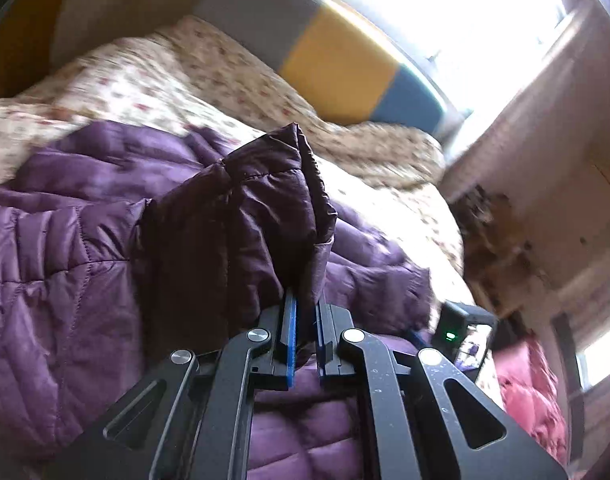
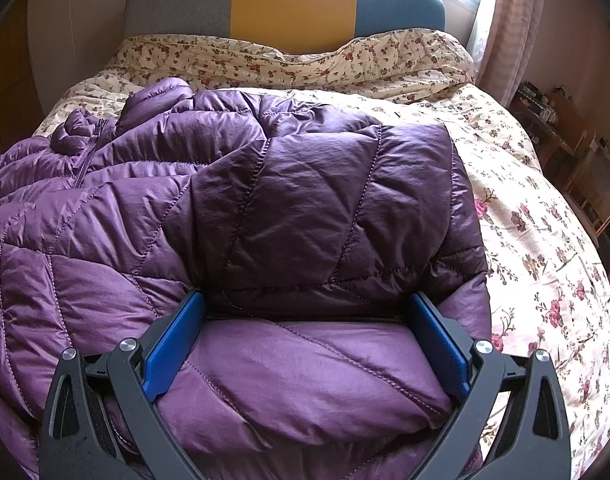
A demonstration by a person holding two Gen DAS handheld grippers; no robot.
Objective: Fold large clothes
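A purple quilted puffer jacket (image 2: 305, 200) lies spread over the bed, with its right portion folded over onto itself. My right gripper (image 2: 306, 298) is open wide and rests down on the folded edge, blue pads (image 2: 173, 344) on either side of a puffy panel. In the left wrist view my left gripper (image 1: 305, 304) is shut on a dark corner of the jacket (image 1: 245, 208), which stands up above the fingers, lifted over the rest of the jacket (image 1: 65, 260). That view is motion-blurred.
A floral quilt (image 2: 525, 220) covers the bed below a grey, yellow and blue headboard (image 2: 293, 0). A window with a pink curtain (image 2: 509, 20) and wooden furniture (image 2: 565, 132) stand to the right. A black device with a green light (image 1: 461, 332) and pink fabric (image 1: 533, 392) show low right.
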